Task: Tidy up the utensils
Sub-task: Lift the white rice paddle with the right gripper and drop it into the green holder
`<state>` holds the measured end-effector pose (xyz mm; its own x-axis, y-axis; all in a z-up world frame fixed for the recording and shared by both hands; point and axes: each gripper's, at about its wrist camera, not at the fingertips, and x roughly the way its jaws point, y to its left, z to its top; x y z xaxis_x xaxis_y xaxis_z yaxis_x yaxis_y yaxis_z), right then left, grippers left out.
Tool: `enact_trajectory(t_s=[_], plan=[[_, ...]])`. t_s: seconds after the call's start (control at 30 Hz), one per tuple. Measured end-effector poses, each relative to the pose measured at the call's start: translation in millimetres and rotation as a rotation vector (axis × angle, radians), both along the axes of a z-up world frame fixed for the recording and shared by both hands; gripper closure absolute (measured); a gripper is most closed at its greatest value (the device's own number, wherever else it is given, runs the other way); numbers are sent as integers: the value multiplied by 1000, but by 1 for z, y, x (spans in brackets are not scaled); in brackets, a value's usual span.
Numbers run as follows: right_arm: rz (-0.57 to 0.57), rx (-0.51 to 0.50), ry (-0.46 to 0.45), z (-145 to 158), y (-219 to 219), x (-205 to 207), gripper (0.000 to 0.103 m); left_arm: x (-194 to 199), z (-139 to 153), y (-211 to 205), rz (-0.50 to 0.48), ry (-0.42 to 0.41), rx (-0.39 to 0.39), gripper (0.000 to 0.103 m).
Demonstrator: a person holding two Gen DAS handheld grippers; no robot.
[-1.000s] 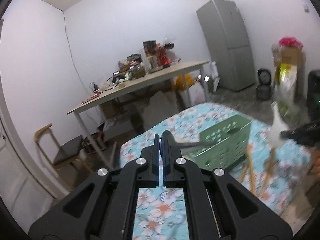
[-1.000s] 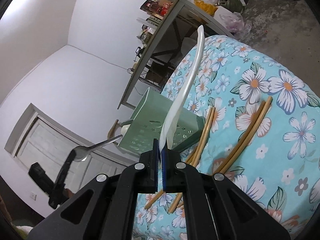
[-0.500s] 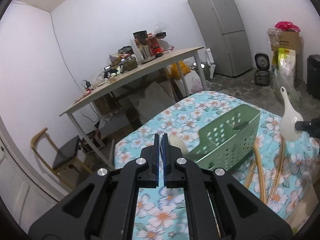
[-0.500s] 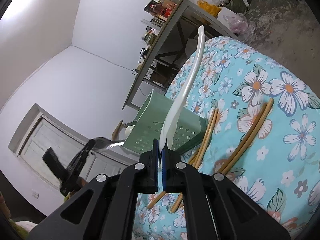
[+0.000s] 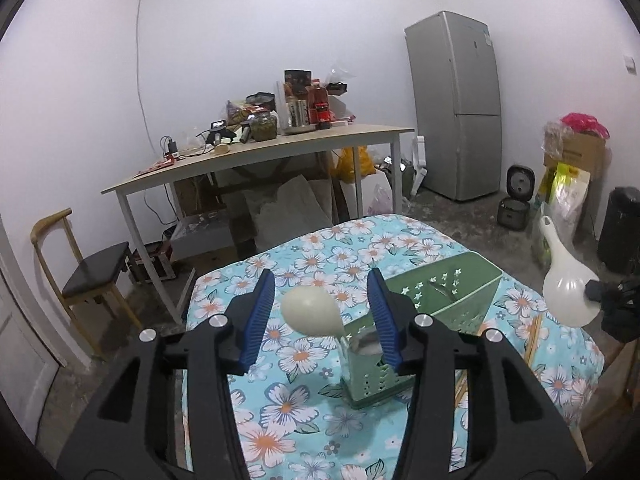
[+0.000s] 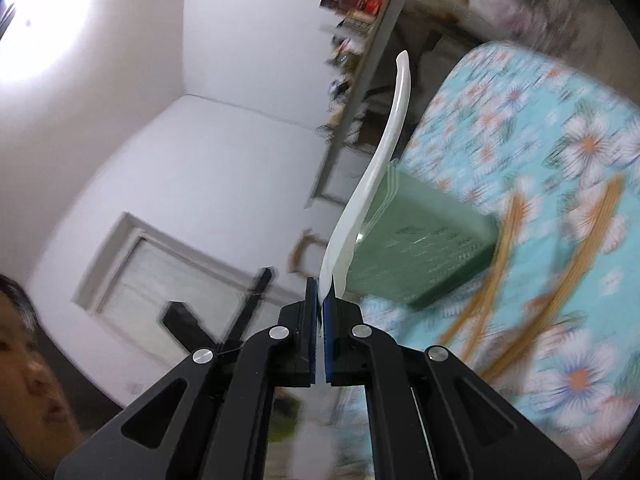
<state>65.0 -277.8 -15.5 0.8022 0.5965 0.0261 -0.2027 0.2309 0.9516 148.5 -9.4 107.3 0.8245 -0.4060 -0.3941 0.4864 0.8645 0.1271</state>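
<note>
Now a spoon (image 5: 310, 312) is being let go at the holder (image 5: 420, 320).
Left jaws are opening around its bowl, pads clear; right jaws are pinched on the ladle (image 6: 376, 172). Chopsticks (image 6: 560, 280) lie on the worktop (image 5: 280, 420). If leaned badly, the spoon could topple out, or the holder be tipped.

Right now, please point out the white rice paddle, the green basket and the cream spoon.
white rice paddle (image 6: 384, 152), right wrist view, handle.
green basket (image 5: 444, 292), left wrist view, perforated side wall.
cream spoon (image 5: 310, 310), left wrist view, bowl.
</note>
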Motion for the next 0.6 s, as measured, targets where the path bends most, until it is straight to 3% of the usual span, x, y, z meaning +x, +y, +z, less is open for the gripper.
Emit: enact_trajectory(t_s=[0.23, 0.43, 0.6], plan=[[211, 275, 40, -13, 46, 34, 100, 0, -12, 11, 16, 46, -10, 54], [244, 345, 72, -18, 60, 47, 100, -1, -19, 14, 18, 59, -2, 54], [251, 510, 124, -34, 54, 64, 100, 2, -23, 17, 20, 74, -10, 54]])
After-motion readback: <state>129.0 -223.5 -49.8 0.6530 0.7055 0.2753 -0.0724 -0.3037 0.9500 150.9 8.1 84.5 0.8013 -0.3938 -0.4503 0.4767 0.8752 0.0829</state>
